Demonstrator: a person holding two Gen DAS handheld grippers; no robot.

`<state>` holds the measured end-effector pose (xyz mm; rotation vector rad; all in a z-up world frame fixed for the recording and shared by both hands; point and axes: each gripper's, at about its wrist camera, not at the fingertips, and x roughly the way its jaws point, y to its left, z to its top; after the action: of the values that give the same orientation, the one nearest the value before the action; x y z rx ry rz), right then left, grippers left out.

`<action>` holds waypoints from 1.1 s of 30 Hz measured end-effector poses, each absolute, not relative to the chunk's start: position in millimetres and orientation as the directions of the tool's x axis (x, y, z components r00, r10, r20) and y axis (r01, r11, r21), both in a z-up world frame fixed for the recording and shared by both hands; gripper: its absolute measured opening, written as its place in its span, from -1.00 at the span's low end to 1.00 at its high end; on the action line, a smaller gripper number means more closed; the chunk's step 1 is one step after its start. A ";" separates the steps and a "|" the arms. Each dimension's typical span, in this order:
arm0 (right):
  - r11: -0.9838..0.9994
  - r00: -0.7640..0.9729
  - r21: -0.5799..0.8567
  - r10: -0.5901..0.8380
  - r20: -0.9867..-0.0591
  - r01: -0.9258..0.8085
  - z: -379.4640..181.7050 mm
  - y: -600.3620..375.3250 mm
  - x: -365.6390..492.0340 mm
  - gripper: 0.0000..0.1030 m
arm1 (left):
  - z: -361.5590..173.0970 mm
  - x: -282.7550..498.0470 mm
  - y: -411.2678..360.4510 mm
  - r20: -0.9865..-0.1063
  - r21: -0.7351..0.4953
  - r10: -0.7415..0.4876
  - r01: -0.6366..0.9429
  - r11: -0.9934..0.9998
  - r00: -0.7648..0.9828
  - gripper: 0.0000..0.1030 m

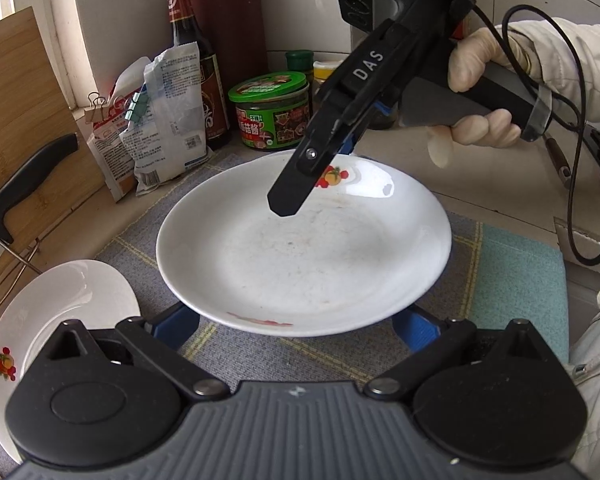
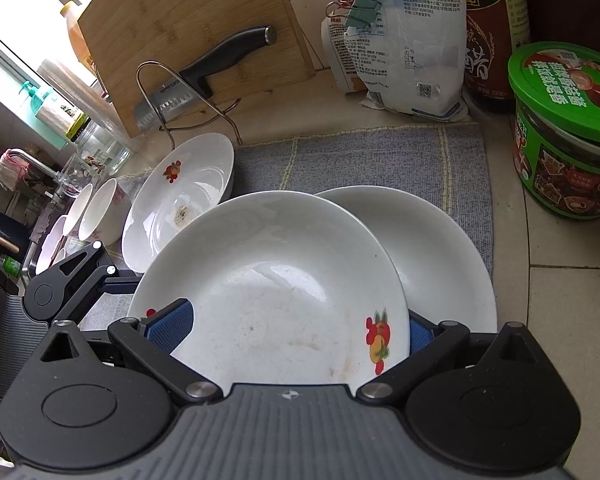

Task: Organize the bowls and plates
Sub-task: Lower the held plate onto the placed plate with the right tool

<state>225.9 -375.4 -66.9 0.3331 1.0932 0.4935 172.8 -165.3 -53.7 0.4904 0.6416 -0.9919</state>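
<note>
The plate (image 1: 304,244) hangs level above the mat (image 1: 516,280), between both tongs. The right tongs (image 2: 290,330) pinch its far rim; the left tongs (image 1: 296,326) stand wide under its near rim, whether touching is unclear. Another plate (image 2: 440,256) lies directly beneath.

Tiled counter (image 2: 572,312) with grey mat (image 2: 380,156), green-lidded jar (image 2: 568,132), cutting board (image 2: 188,28).
</note>
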 end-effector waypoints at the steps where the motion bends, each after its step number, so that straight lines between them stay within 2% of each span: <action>1: 0.845 0.369 0.491 0.535 -0.760 -0.213 -67.7 -376.2 226.7 1.00 | -53.8 173.5 -166.1 -0.693 0.091 -0.605 0.880 0.465 0.392 0.98; 33: 0.846 0.380 0.504 0.530 -0.758 -0.173 -77.3 -387.8 230.2 1.00 | -53.2 186.7 -185.0 -0.769 0.121 -0.530 0.895 0.428 0.357 0.98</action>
<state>230.2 -387.8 -77.3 0.3709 1.0957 0.4620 186.7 -185.0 -53.2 0.5936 0.7207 -0.9926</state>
